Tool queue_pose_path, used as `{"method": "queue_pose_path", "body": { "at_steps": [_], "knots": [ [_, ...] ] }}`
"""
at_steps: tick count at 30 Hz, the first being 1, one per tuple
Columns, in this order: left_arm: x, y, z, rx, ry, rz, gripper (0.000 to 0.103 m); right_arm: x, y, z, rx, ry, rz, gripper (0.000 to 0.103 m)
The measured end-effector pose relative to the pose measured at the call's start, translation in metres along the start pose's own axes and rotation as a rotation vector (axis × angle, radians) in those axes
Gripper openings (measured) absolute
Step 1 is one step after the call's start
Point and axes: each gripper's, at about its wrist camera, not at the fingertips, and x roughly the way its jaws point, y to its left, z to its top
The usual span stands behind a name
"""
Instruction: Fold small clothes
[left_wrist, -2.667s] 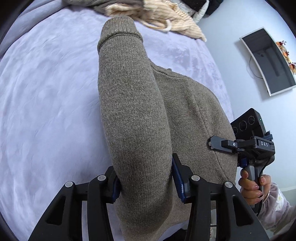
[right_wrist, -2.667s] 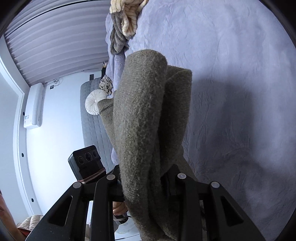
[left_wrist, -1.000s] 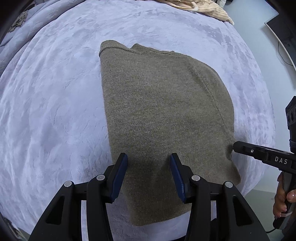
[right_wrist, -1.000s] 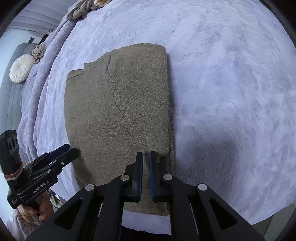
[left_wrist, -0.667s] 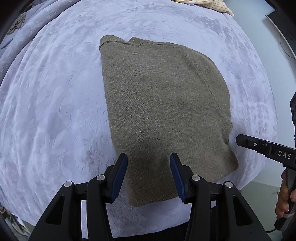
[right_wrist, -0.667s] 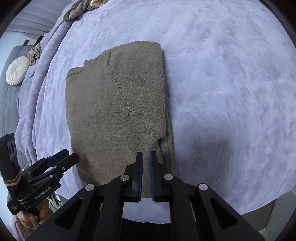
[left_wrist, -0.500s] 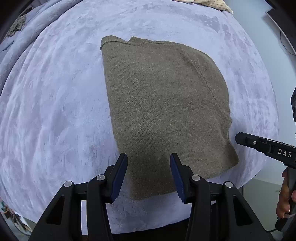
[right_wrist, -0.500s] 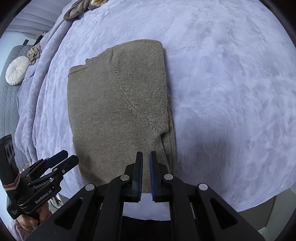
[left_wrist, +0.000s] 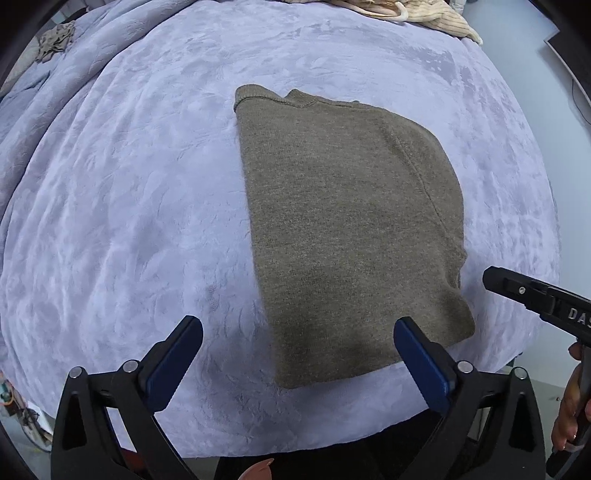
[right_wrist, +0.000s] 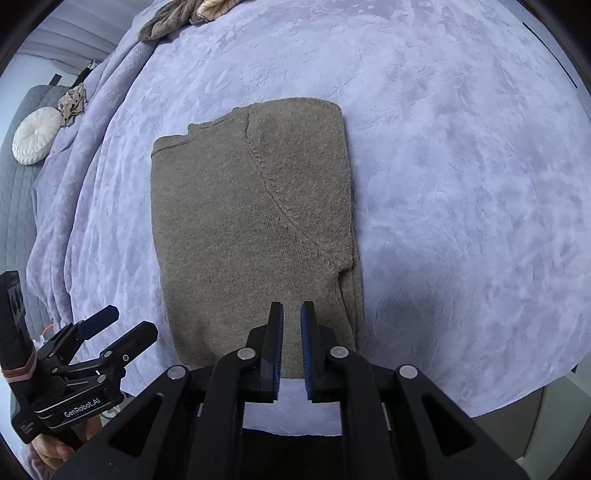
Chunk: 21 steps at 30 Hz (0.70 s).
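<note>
Item 1: sweater (left_wrist: 351, 229), olive-brown knit. It lies flat on the bed (left_wrist: 129, 221), folded into a compact oblong, near the bed's front edge. Neckline and ribbed hem sit together at the far end; a diagonal sleeve seam runs across the top layer. Edges line up fairly well, though a lower layer peeks out along the right side in the right wrist view. Nothing is touching it.

Item 2: your left gripper (left_wrist: 297, 354). The jaws have just been opening and now stand wide apart, empty, above the sweater's near edge. The pads (left_wrist: 421, 363) are clear of the knit.

Item 3: your right gripper (right_wrist: 291, 334). The jaws have just been opening; a narrow gap shows between the blue pads, with nothing in it. It hangs over the sweater's near right corner without pressing on it.

Item 4: remaining clothes. A cream ribbed garment (left_wrist: 424, 14) is heaped at the far edge of the bed, with a grey-brown piece (right_wrist: 166, 22) bunched beside it. Both are well apart from the sweater.

Item 5: round white cushion (right_wrist: 35, 134), off the bed to the left; not part of the work.

Progress, as a judgement: this sweater looks finished and released. What is left to you is the far heap, which appears unfolded; how many pieces it holds cannot be told from here.
</note>
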Motion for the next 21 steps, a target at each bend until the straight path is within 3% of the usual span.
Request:
{"method": "queue_pose_path", "body": {
  "at_steps": [1,2,7,11,21],
  "knots": [
    [-0.001,0.001,0.0,-0.001,-0.002,0.005,0.103,-0.004,0.003,0.001,-0.007,-0.014,-0.015,0.06],
    [-0.002,0.001,0.0,-0.002,-0.005,0.013,0.103,-0.007,0.005,0.001,-0.014,-0.031,-0.027,0.084],
    [-0.007,0.005,0.001,-0.018,-0.034,0.062,0.103,-0.018,0.018,0.003,-0.063,-0.077,-0.104,0.088],
    [-0.011,0.009,0.003,-0.027,-0.045,0.107,0.103,-0.02,0.024,0.001,-0.089,-0.089,-0.137,0.103],
    [-0.018,0.017,0.006,-0.069,-0.036,0.108,0.103,-0.021,0.035,0.0,-0.121,-0.063,-0.217,0.103]
  ]
}}
